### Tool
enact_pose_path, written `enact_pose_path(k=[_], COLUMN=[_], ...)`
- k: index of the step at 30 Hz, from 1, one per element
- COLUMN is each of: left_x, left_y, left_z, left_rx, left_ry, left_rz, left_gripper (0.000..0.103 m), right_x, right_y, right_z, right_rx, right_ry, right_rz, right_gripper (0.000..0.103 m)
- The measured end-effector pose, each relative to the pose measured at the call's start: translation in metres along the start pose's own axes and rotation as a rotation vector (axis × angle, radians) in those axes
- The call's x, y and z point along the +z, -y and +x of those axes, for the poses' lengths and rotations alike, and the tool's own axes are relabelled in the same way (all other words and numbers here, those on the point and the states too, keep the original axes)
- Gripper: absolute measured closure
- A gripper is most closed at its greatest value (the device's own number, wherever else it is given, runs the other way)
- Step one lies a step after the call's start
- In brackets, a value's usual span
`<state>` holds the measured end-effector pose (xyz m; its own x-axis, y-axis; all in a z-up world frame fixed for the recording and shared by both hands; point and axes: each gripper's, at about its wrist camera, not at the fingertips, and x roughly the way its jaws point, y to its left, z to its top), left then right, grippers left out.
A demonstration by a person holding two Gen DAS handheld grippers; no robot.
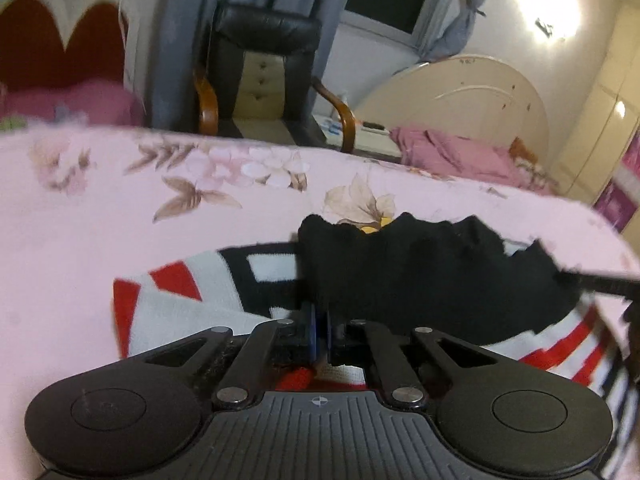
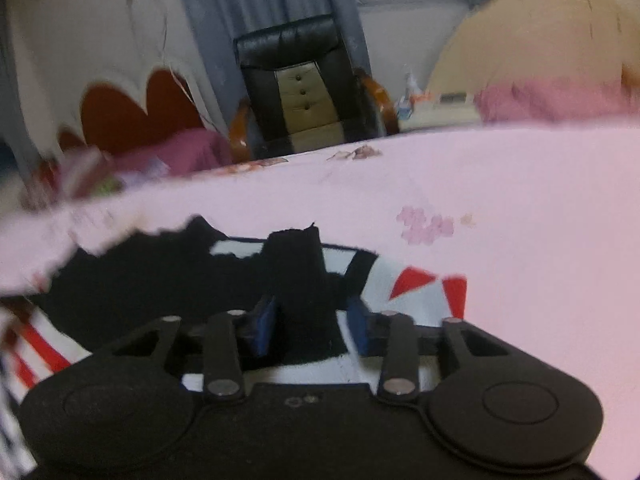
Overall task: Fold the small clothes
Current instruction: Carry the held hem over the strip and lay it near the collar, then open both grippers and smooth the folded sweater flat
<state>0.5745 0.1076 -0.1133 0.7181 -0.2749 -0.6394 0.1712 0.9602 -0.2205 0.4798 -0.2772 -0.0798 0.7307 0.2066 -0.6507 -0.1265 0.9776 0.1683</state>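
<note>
Item: my left gripper (image 1: 320,332). Jaws pinched together on the black edge of the knitted garment (image 1: 420,280), lifted off the pink floral bedsheet (image 1: 120,216).

Item: garment body, red, white and black pattern, lying on the sheet beneath the raised edge.

Item: my right gripper (image 2: 312,326). Jaws parted, a black fold standing between them, not clamped.

Status, by my judgement: fold underway, unfinished; edge not yet laid down.
</note>
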Motion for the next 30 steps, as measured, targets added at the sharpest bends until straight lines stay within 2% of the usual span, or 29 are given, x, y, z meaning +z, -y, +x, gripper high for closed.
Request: enact_pose_path(k=[1, 2, 5, 7, 9, 11, 12, 16, 17, 18, 19, 20, 22, 24, 26, 28, 30], left_x=[-0.002, -0.002, -0.004, -0.008, -0.015, -0.024, -0.024, -0.021, -0.02, -0.018, -0.016, -0.012, 0.0, 0.009, 0.012, 0.006, -0.003], left_y=[0.003, 0.005, 0.003, -0.004, -0.011, -0.018, -0.021, -0.021, -0.024, -0.024, -0.02, -0.011, 0.013, 0.044, 0.07, 0.085, 0.088], left_z=[-0.003, -0.006, -0.028, -0.041, -0.035, -0.022, -0.022, -0.023, -0.028, -0.034, -0.042, -0.052, -0.058, -0.043, -0.018, 0.002, 0.011], left_rx=[0.019, 0.033, 0.083, 0.102, 0.151, 0.163, 0.163, 0.166, 0.155, 0.159, 0.186, 0.194, 0.115, 0.051, 0.012, 0.0, -0.003], left_ry=[0.022, 0.05, 0.181, 0.231, 0.17, 0.112, 0.121, 0.118, 0.118, 0.124, 0.148, 0.19, 0.223, 0.191, 0.135, 0.093, 0.056], left_rz=[0.013, 0.021, 0.016, -0.02, -0.041, -0.075, -0.088, -0.071, -0.08, -0.093, -0.11, -0.112, -0.075, -0.02, 0.01, 0.018, 0.023], left_gripper=[0.099, 0.099, 0.099, 0.099, 0.099, 0.099, 0.099, 0.098, 0.088, 0.077, 0.054, 0.049, 0.049, 0.046, 0.027, 0.025, 0.025], right_x=[0.0, 0.001, 0.002, 0.004, 0.001, -0.004, -0.008, -0.01, -0.01, -0.008, -0.006, -0.003, 0.001, 0.002, -0.003, -0.009, -0.015], right_y=[-0.008, -0.016, -0.021, -0.02, -0.017, -0.011, -0.009, -0.013, -0.015, -0.016, -0.02, -0.024, -0.04, -0.07, -0.101, -0.124, -0.133], right_z=[0.0, -0.002, -0.017, -0.025, -0.024, -0.01, 0.002, 0.004, 0.002, -0.003, -0.012, -0.02, -0.029, -0.02, -0.006, 0.01, 0.016], right_rx=[-0.029, -0.055, -0.095, -0.107, -0.14, -0.161, -0.168, -0.192, -0.202, -0.212, -0.206, -0.169, -0.085, -0.015, 0.011, -0.004, -0.015], right_ry=[0.008, 0.02, 0.105, 0.157, 0.156, 0.09, 0.035, 0.038, 0.038, 0.048, 0.074, 0.116, 0.131, 0.096, 0.055, 0.016, -0.004], right_rz=[-0.043, -0.087, -0.127, -0.113, -0.11, -0.093, -0.09, -0.091, -0.092, -0.088, -0.08, -0.075, -0.097, -0.167, -0.24, -0.284, -0.289], right_gripper=[0.095, 0.098, 0.098, 0.098, 0.098, 0.098, 0.098, 0.094, 0.092, 0.078, 0.06, 0.058, 0.063, 0.064, 0.061, 0.056, 0.055])
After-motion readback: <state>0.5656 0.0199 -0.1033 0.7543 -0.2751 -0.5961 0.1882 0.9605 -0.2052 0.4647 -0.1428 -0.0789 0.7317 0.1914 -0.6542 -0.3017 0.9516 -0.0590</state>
